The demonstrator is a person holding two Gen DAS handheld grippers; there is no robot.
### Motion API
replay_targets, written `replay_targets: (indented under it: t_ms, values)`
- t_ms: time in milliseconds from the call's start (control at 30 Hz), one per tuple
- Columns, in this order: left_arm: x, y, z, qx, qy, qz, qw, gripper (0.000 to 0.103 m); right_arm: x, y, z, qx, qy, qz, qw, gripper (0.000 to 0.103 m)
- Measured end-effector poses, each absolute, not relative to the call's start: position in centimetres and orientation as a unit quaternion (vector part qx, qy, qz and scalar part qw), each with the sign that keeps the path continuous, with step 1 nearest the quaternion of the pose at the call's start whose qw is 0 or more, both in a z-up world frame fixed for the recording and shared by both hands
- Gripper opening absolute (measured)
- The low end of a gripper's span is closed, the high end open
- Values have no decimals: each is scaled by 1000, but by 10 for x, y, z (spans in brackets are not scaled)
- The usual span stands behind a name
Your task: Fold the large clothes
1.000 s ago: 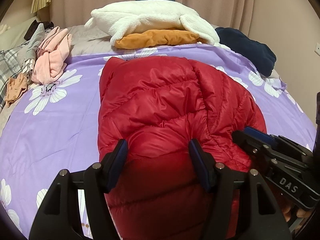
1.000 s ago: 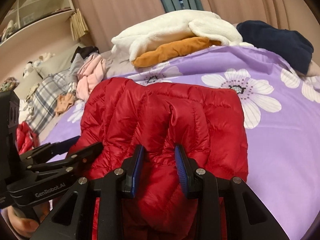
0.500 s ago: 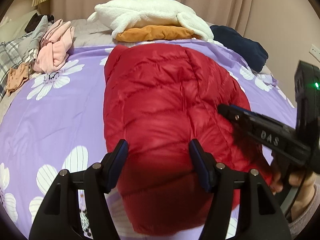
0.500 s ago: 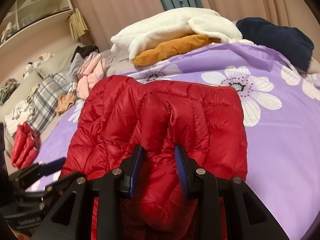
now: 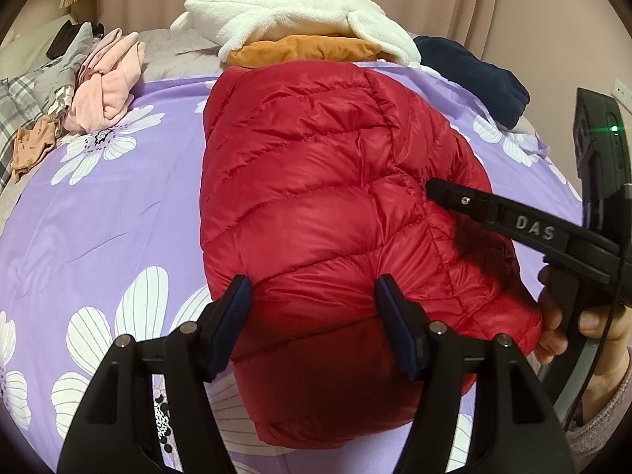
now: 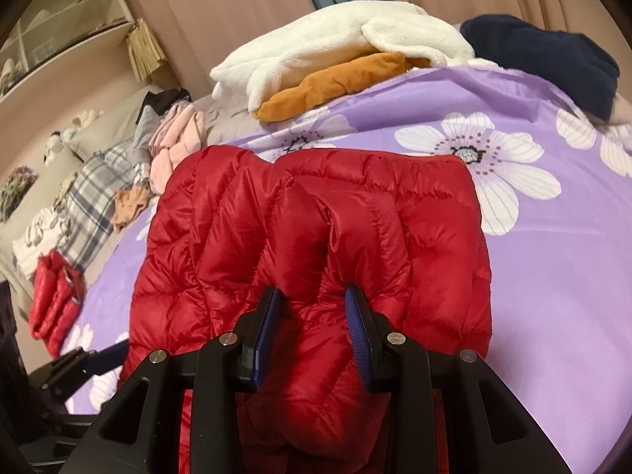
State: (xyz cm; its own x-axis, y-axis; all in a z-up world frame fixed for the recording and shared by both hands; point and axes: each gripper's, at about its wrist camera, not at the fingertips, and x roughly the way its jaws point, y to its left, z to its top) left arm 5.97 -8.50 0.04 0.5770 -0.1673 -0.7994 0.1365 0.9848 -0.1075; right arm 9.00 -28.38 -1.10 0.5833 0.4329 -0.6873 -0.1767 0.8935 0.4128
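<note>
A red quilted puffer jacket [image 5: 316,181] lies folded on the purple flowered bedspread [image 5: 98,217]. My left gripper [image 5: 312,316] is open and hovers just above the jacket's near edge, holding nothing. My right gripper [image 6: 312,316] is shut on a bunched fold of the jacket [image 6: 316,245] at its near edge. The right gripper also shows in the left wrist view [image 5: 434,189], resting against the jacket's right side. The left gripper's fingers [image 6: 79,359] show at the lower left of the right wrist view.
A white fleece [image 5: 292,12] on an orange garment [image 5: 312,49] lies at the bed's far end. A navy garment [image 5: 474,75] is far right. Pink clothes [image 5: 106,83] and plaid cloth [image 5: 23,94] are far left. A second red jacket [image 6: 55,300] lies off the left side.
My left gripper has pulled back and up from the jacket, still open. The jacket has settled flatter on the bed. My right gripper keeps its hold.
</note>
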Motion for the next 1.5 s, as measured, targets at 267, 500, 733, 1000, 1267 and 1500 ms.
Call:
replay_targets:
  t_ms: [267,500,733,1000,1267,1500]
  values:
    - [59,-82,2,-23,461,-84,883,67,55,-292,10,137,403,183,886,34]
    - [54,-79,1,-35,466,-78,881,74,44,-308,5,159,417,181,876,52]
    - [46,-77,0,-36,473,-69,878,77,35,-318,-4,188,433,166,866,52]
    - [46,-65,-7,-77,489,-65,867,84,34,-323,-18,216,457,165,847,52]
    - [52,-68,-17,-67,493,-69,864,86,40,-325,-36,239,475,158,832,52]
    - [49,-65,-17,-75,497,-70,862,87,38,-325,-35,237,478,154,831,52]
